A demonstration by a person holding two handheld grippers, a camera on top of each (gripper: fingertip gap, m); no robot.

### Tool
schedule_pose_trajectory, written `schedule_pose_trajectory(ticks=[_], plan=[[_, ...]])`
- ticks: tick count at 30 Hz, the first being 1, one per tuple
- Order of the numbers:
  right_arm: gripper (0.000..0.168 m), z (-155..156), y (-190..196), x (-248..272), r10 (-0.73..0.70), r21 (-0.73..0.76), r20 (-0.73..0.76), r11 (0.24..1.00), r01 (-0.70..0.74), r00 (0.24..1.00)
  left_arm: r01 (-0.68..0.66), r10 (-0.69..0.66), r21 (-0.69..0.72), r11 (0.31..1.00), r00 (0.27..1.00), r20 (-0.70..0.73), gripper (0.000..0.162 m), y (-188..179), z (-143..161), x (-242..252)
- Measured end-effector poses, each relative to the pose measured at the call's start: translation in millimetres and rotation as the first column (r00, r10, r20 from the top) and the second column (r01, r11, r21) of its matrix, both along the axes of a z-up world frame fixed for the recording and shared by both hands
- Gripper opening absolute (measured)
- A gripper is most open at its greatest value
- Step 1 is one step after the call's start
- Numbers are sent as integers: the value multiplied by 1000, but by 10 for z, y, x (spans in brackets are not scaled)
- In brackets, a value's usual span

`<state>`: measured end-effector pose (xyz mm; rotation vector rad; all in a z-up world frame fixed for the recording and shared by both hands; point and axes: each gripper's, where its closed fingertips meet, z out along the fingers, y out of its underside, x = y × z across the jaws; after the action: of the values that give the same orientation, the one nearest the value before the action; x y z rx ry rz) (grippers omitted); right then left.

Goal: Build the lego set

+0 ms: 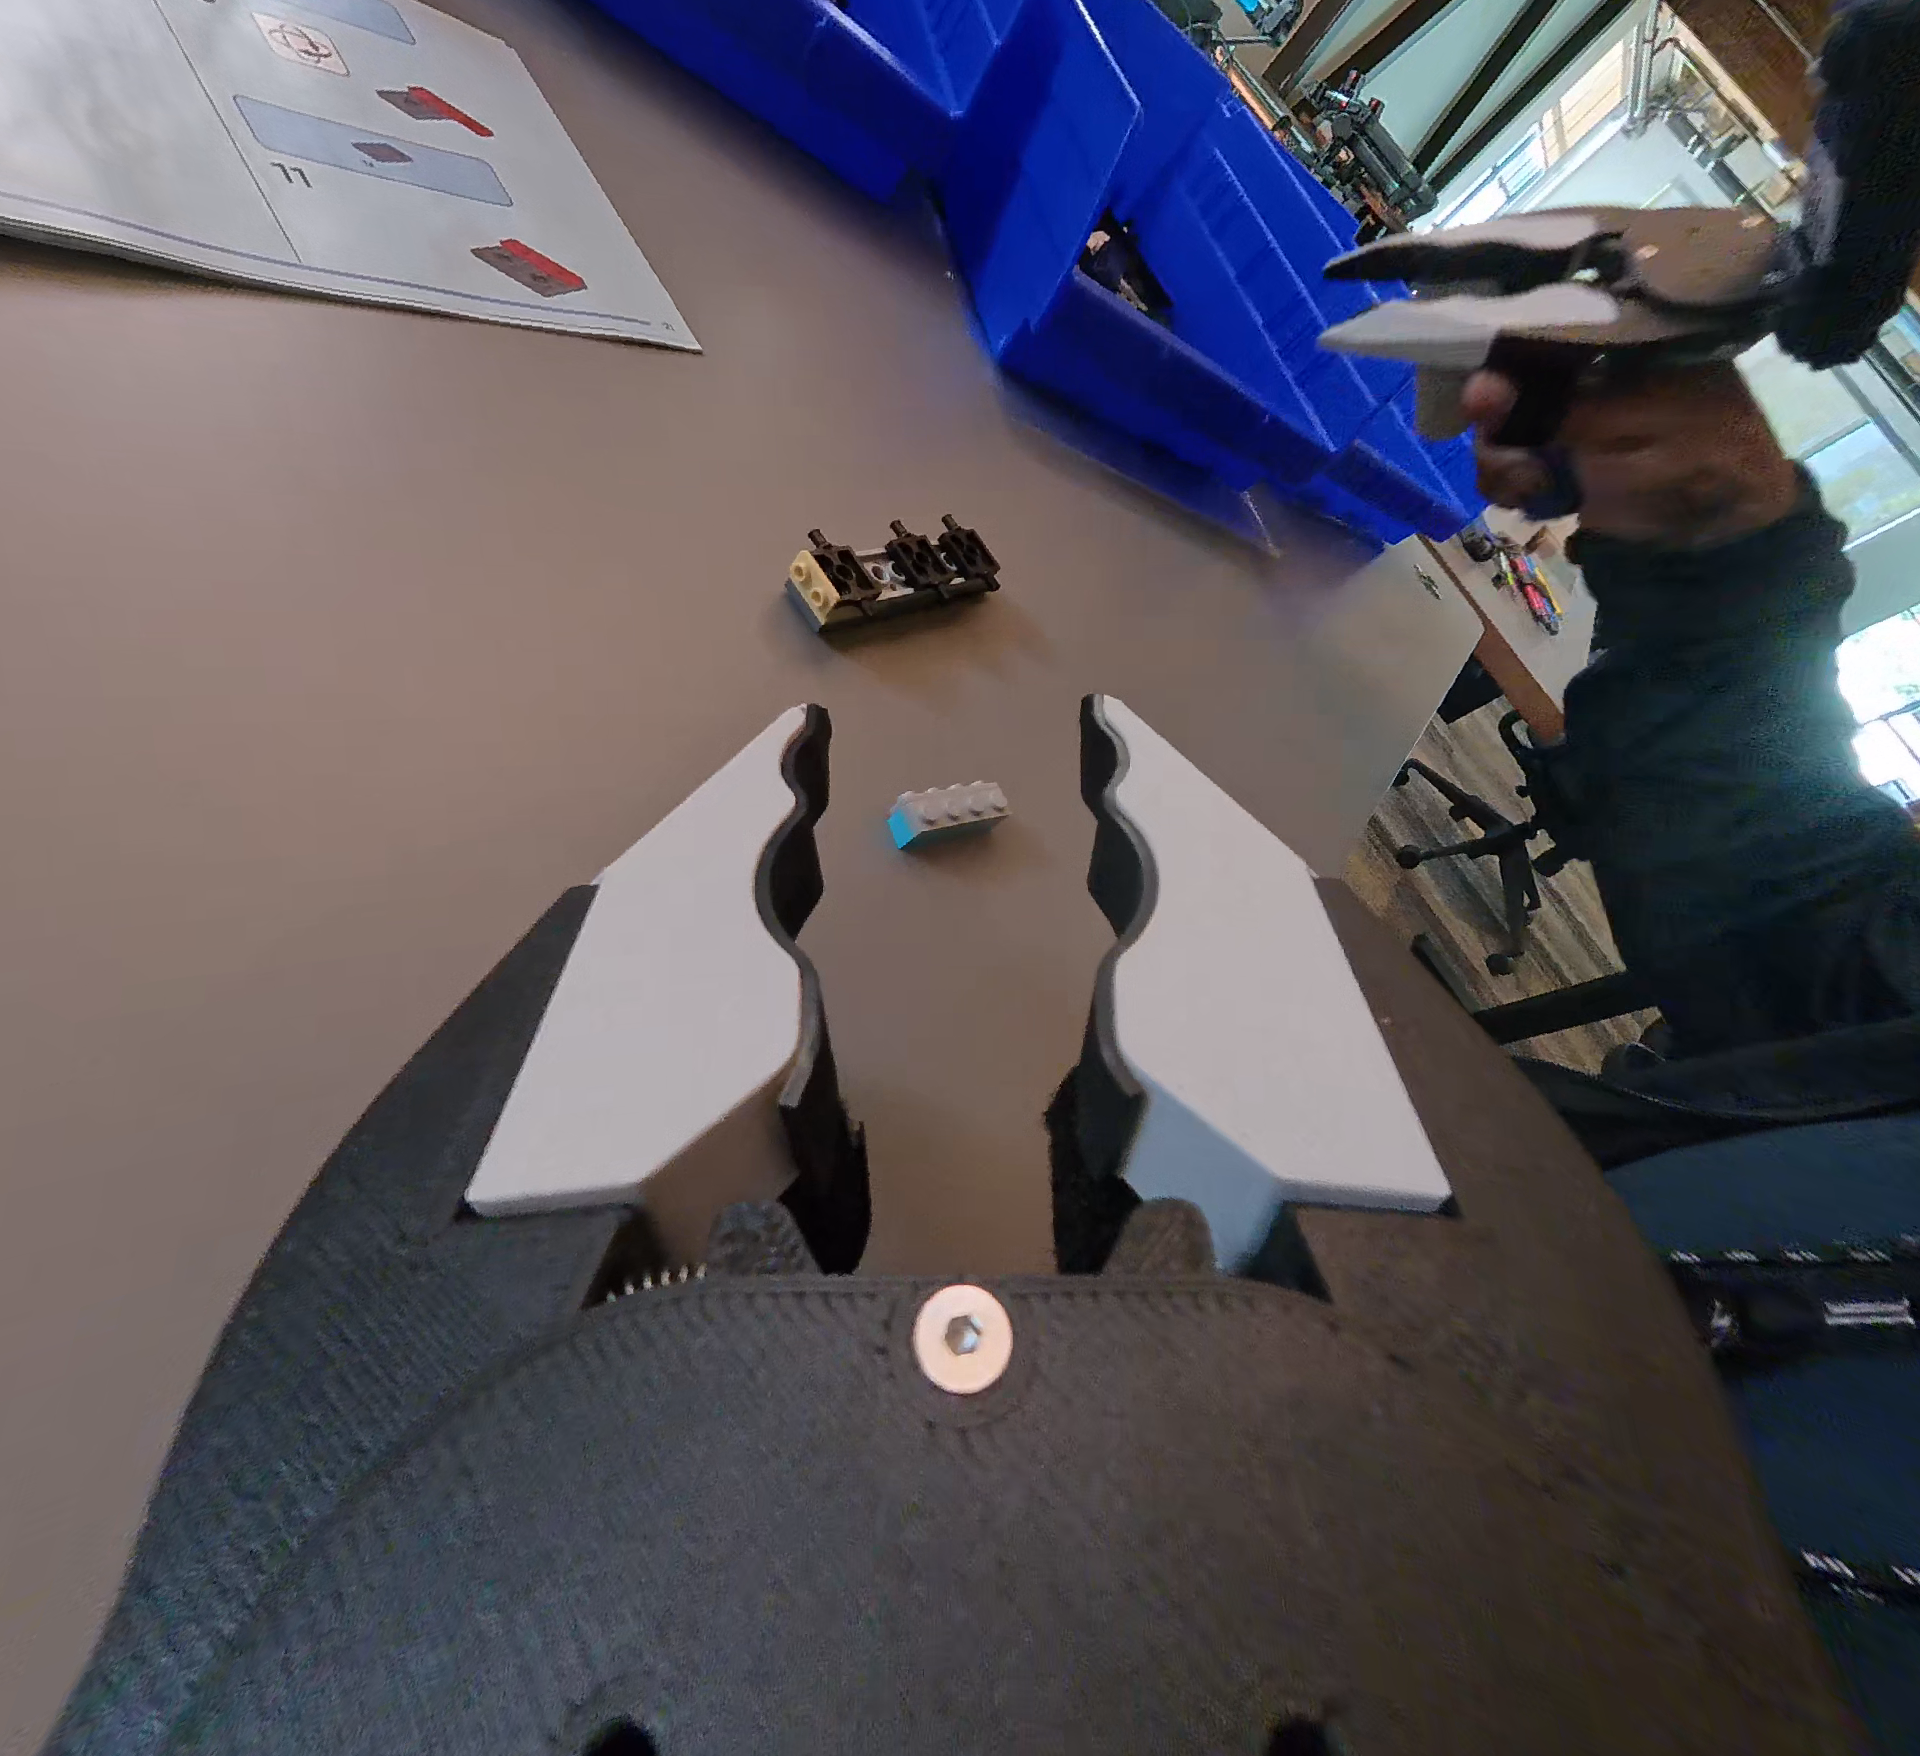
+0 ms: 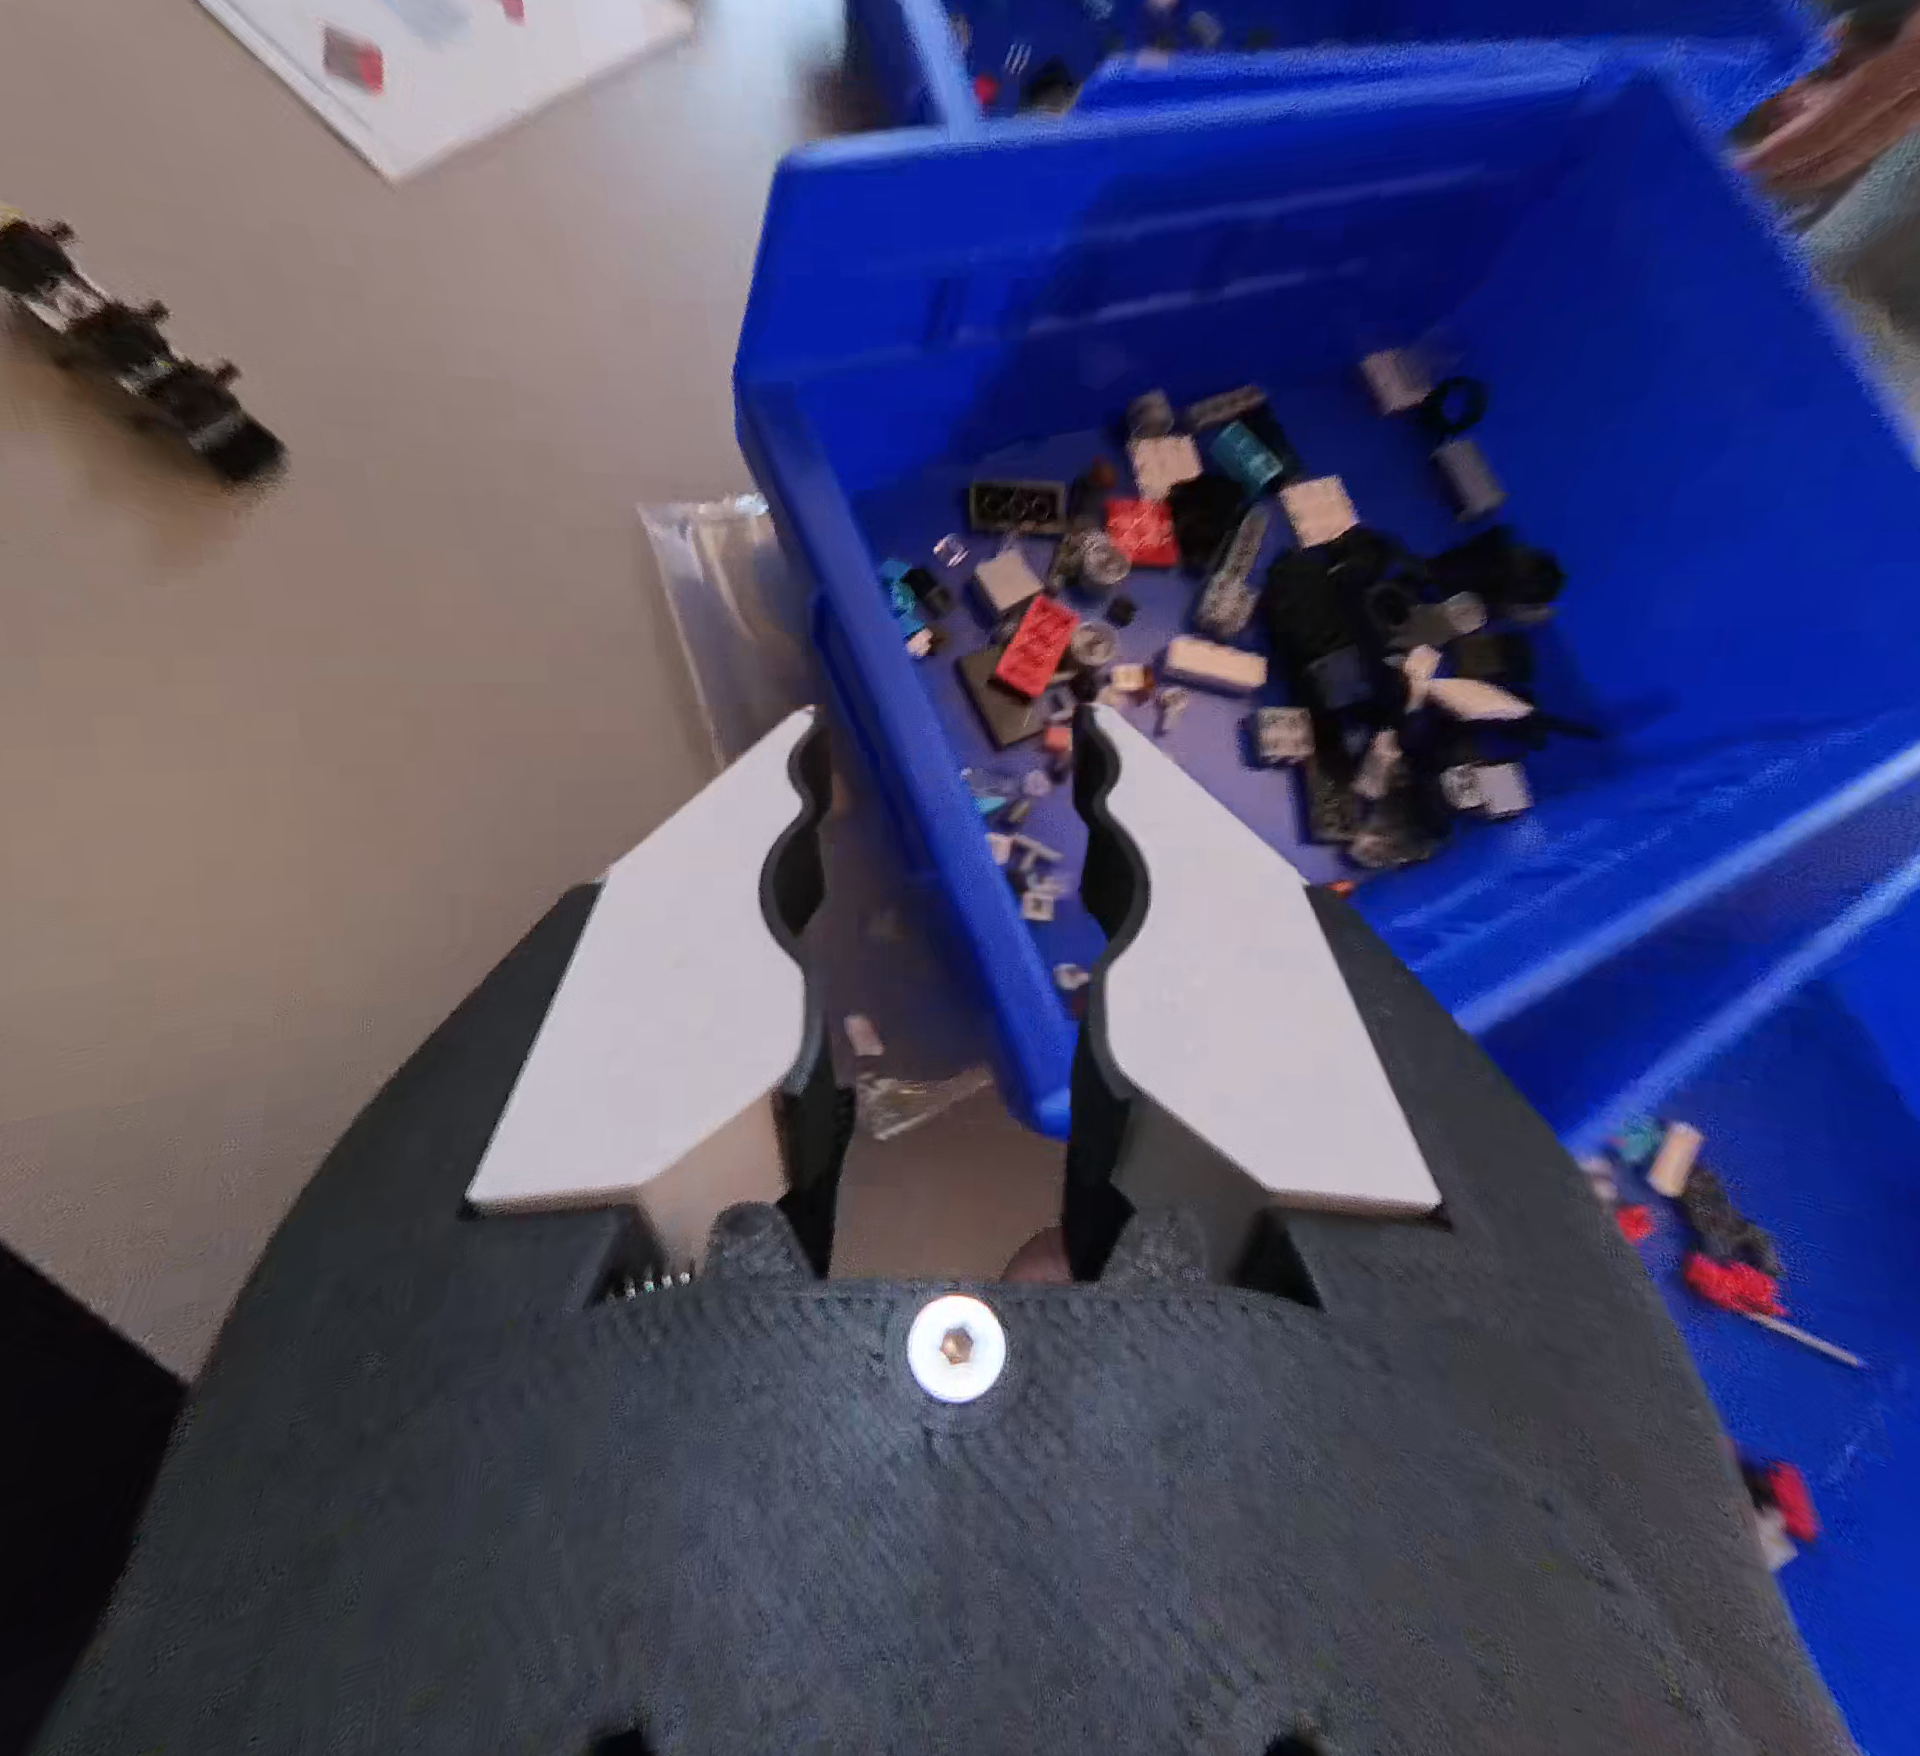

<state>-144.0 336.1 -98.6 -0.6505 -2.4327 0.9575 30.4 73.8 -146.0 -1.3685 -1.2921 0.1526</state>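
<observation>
The brown table (image 1: 416, 667) carries everything here. Along its far side stands a row of blue bins (image 1: 1039, 148); in the right wrist view the nearest blue bin (image 2: 1299, 252) holds a loose heap of lego pieces (image 2: 1247, 605) in black, red, white and teal, and a clear plastic bag (image 2: 717, 605) lies on the table against its wall. An open instruction booklet (image 1: 343, 137) lies flat at the far left of the table.

The left gripper (image 1: 954, 719) hangs low over the table with its 2 fingers spread wide, empty. The right gripper (image 2: 948, 730) is also parted and holds nothing; it hovers over the near rim of the bin, its tips above the edge of the heap. In the left wrist view the right gripper (image 1: 1371, 304) shows at the right, raised beside the bins, held in a person's hand (image 1: 1558, 449).

Just beyond the left gripper's tips lies the partly built assembly (image 1: 894, 579), a grey base with 3 black axle parts on top and a tan brick at 1 end. A small grey brick (image 1: 951, 816) with a teal end lies on the table in the gap between the left fingers, near the tips, touching neither.
</observation>
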Motion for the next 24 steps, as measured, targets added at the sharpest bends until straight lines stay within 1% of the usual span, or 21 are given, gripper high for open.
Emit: schedule_pose_trajectory(ticks=[3,5,7,11,14,17,21,24], plan=[[48,310,160,-158,7,-20,-53,1000,-8,999,3,-3,-1,1000,1000,8,49,4,-10,-5],[48,376,238,-250,10,-22,-54,1000,-11,998,2,-2,-4,1000,1000,17,49,6,-22,-13],[48,376,258,-272,24,-33,-42,999,-25,999,-2,2,-7,1000,1000,23,49,1,-32,-21],[45,270,98,-59,108,-128,-8,986,-108,994,-23,23,-7,1000,999,22,48,-26,-33,-32],[42,141,-84,278,194,-200,-13,961,-193,981,-36,36,-9,999,999,23,48,-41,-34,-38],[41,-53,-261,660,261,-272,-8,929,-253,965,-37,37,-14,999,999,24,47,-40,-40,-39],[40,-282,-419,1009,295,-355,6,894,-274,955,-34,34,-15,999,999,34,46,-37,-53,-47],[39,-337,-494,1118,305,-414,16,869,-271,952,-39,39,-19,999,999,31,46,-42,-53,-50]])
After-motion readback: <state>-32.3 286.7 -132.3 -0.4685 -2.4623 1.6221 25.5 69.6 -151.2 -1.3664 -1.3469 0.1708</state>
